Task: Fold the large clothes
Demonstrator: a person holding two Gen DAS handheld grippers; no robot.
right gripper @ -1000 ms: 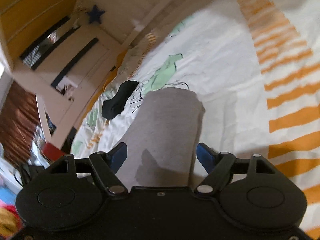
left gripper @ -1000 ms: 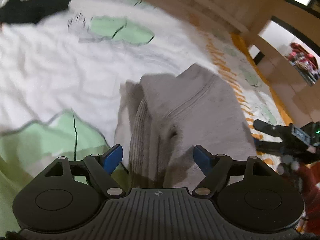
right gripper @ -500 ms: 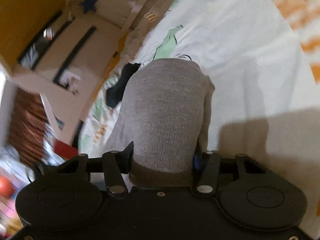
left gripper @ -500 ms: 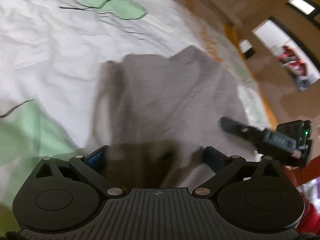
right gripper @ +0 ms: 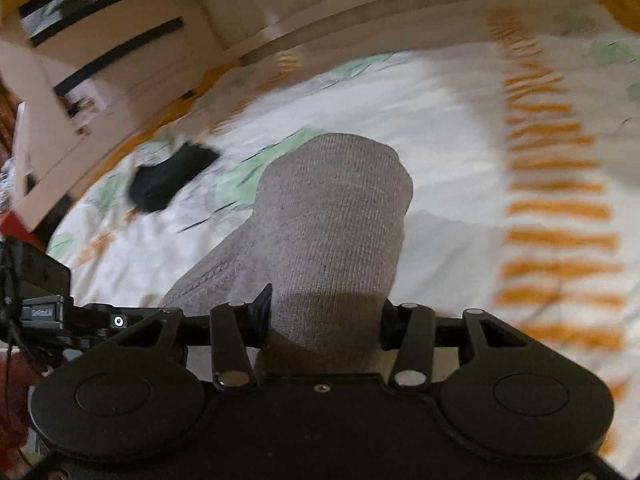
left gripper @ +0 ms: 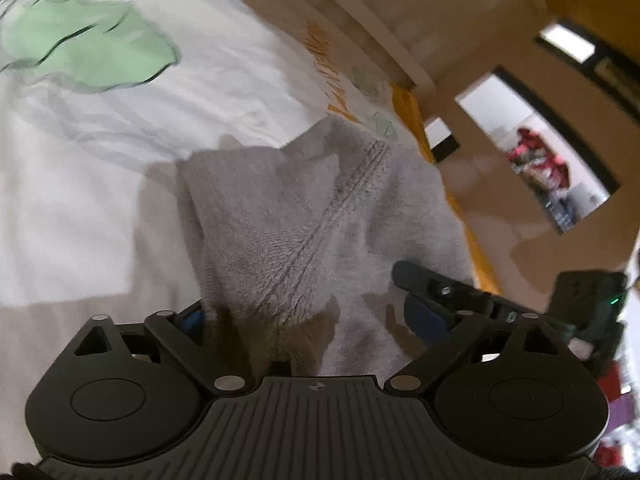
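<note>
A grey knitted garment (left gripper: pixel 304 216) lies bunched on the bed sheet (left gripper: pixel 80 208). My left gripper (left gripper: pixel 308 316) is low over it, its jaws wide and closing. A rumpled fold of the cloth sits between them against the left pad (left gripper: pixel 192 318), while the right pad (left gripper: pixel 424 316) is clear of it. My right gripper (right gripper: pixel 326 316) is closing with its pads pressed on a thick grey roll of the same garment (right gripper: pixel 332 216), which rises ahead of the fingers. In the left wrist view, one right-gripper finger (left gripper: pixel 436 280) rests on the cloth at the right.
A black piece of clothing (right gripper: pixel 172 178) lies farther back on the white sheet printed green and orange (right gripper: pixel 560 208). A wooden bed rail (left gripper: pixel 360 20) borders the far side. A pale cabinet (right gripper: pixel 108 52) and a doorway (left gripper: pixel 532 160) stand beyond.
My left gripper has slid across the garment toward the right gripper and its jaws have widened. My right gripper has closed on the grey roll, rolled and lifted it a little.
</note>
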